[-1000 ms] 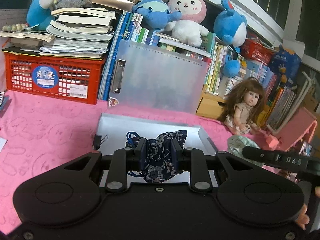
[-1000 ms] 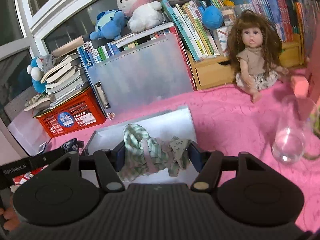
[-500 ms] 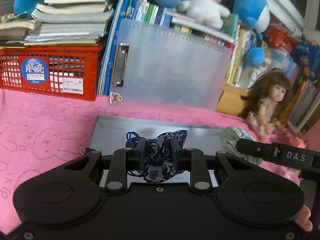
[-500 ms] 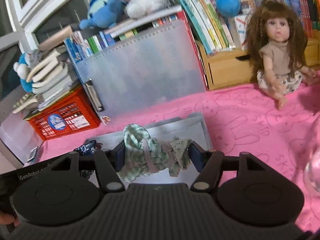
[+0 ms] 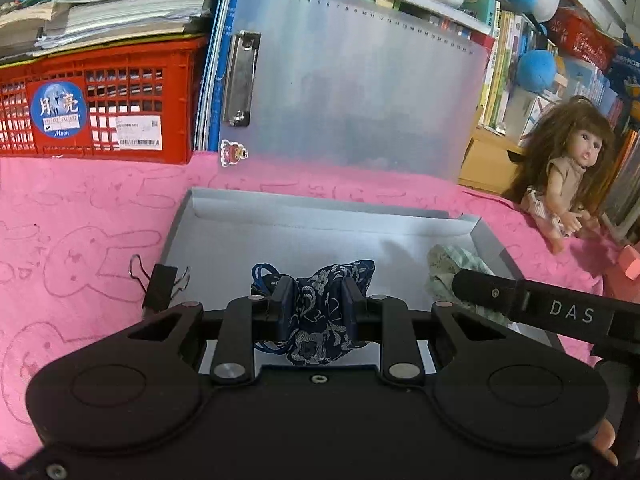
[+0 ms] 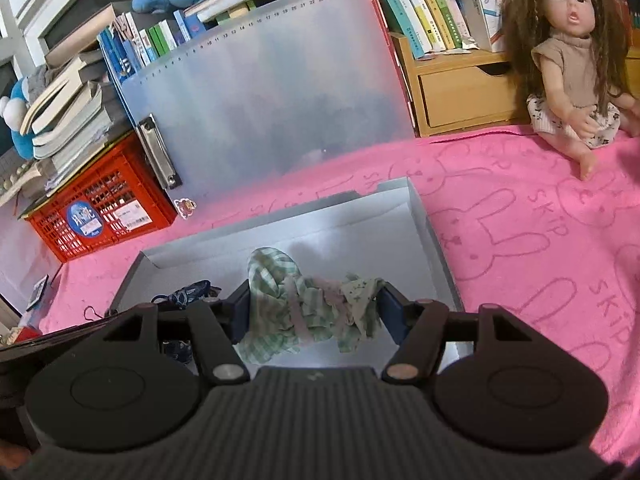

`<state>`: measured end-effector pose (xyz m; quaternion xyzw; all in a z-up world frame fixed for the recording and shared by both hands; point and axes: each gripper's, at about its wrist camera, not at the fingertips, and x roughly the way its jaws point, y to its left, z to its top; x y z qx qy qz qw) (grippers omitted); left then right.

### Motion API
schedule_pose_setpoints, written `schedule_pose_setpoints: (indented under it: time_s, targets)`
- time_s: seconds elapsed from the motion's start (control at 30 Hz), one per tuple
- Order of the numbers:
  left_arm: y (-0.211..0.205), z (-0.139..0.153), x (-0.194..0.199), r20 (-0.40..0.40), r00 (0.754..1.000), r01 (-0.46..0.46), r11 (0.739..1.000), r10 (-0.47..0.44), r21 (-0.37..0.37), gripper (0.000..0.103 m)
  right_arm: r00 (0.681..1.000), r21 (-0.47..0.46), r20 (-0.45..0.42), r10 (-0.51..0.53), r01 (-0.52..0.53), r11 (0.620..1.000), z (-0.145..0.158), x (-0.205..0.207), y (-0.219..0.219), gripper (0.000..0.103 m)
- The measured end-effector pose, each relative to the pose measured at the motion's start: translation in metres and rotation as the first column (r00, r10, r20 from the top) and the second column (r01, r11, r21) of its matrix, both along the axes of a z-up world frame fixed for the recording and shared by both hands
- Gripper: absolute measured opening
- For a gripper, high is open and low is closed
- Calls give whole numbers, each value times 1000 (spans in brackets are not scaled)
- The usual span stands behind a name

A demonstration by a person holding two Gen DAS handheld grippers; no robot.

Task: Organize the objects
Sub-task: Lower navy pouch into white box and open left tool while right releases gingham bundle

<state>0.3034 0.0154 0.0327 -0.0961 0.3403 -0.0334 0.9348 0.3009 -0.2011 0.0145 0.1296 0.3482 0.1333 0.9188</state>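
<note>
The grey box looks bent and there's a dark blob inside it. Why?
Left wrist view: the fisheye lens bows the grey box edges; corners go dark. Right wrist view: the blob is a soft shadow beside the green cloth bundle in the right claw; no glare, all sharp.

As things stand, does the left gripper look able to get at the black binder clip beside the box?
Probably not yet: the left gripper is shut on the dark floral pouch, so its jaws are occupied. The binder clip itself sits unobstructed at the grey box's left edge.
</note>
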Motion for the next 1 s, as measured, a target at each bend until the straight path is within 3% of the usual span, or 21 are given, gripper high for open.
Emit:
schedule_pose_setpoints:
  time_s: [0.7, 0.83, 1.0]
  targets:
    - [-3, -2, -2, 12, 1000, 14, 1000, -14, 19, 34, 1000, -28, 12, 20, -20, 999, -15, 0, 3, 74]
    - [-2, -1, -3, 15, 1000, 14, 1000, -14, 8, 36, 1000, -7, 17, 17, -17, 1000, -14, -2, 1, 82]
    - [0, 7, -10, 56, 998, 16, 1000, -16, 8, 49, 999, 39, 49, 19, -21, 999, -5, -7, -6, 88]
